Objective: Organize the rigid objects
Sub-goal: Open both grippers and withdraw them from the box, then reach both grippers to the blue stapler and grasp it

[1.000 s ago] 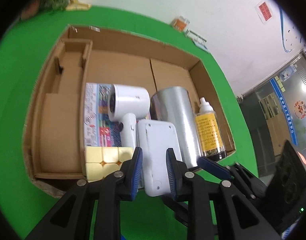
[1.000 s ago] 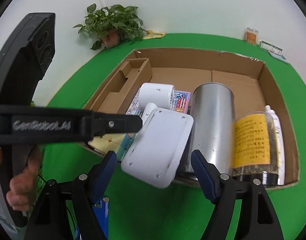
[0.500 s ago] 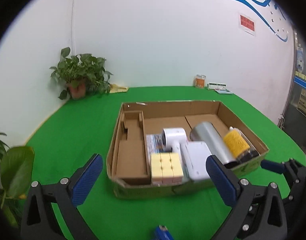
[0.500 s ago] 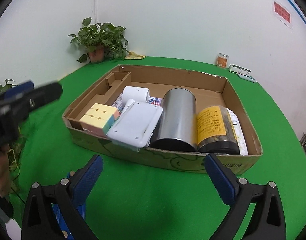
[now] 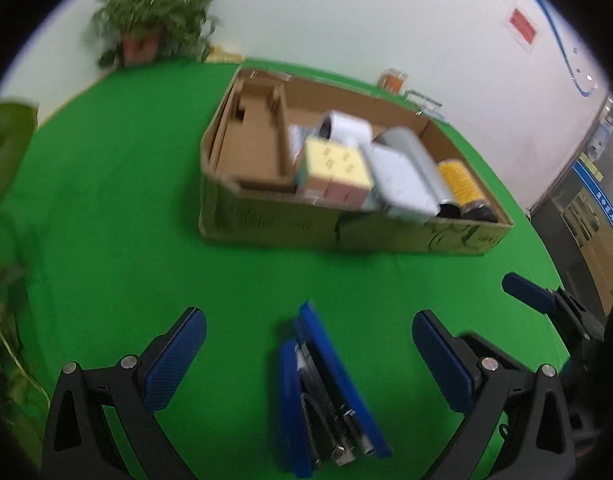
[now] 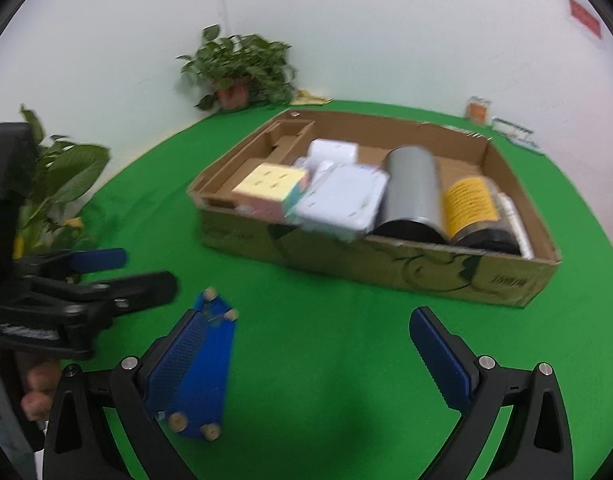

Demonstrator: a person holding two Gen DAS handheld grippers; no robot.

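I judge the blue stapler the next thing to sort. It lies on the green worktop on the near side of the cardboard box, well apart from it. It looks stiff, fairly heavy for its size and smooth-sided, so I would take it across its narrow width near the middle.

Left hand-held gripper: wide open, empty, the stapler lying below and between its fingers. Right hand-held gripper: also wide, holding nothing.

In the box, from its left: an empty cardboard insert, a pastel puzzle cube, a white flat device propped on the front wall, a metal can, a yellow-labelled jar. The packed right side leaves little room; the insert is free.
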